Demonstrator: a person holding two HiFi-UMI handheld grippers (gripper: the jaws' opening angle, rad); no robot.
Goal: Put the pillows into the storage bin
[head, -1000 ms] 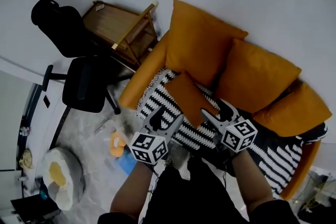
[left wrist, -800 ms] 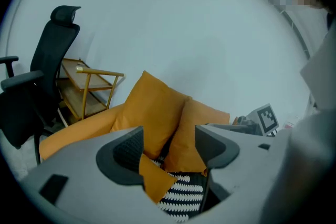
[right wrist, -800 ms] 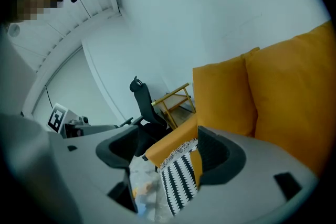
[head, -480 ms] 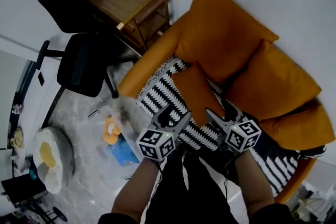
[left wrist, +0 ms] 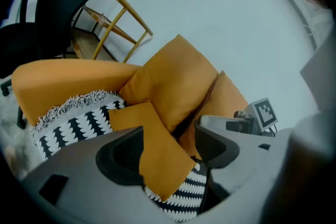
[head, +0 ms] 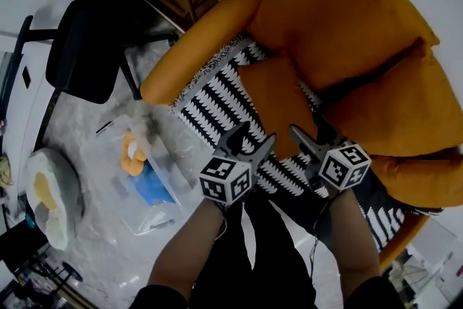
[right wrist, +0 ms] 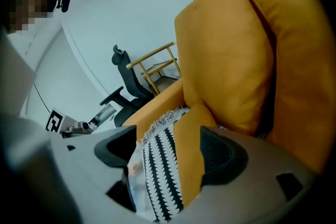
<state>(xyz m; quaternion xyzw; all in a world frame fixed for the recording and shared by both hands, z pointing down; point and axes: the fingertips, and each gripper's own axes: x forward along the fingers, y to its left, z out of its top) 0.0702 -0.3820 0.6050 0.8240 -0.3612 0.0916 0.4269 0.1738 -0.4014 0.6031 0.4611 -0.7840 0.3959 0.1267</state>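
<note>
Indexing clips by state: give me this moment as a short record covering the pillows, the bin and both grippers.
small pillow: orange, flat on the black-and-white throw on the sofa seat
large cushions: two, orange, leaning on the sofa back
storage bin: clear, on the floor beside the sofa, no pillow inside
left gripper: open, at the small pillow's near edge, not gripping
right gripper: open, jaws have just been opening, nothing gripped
task progress: no pillow lifted yet
</note>
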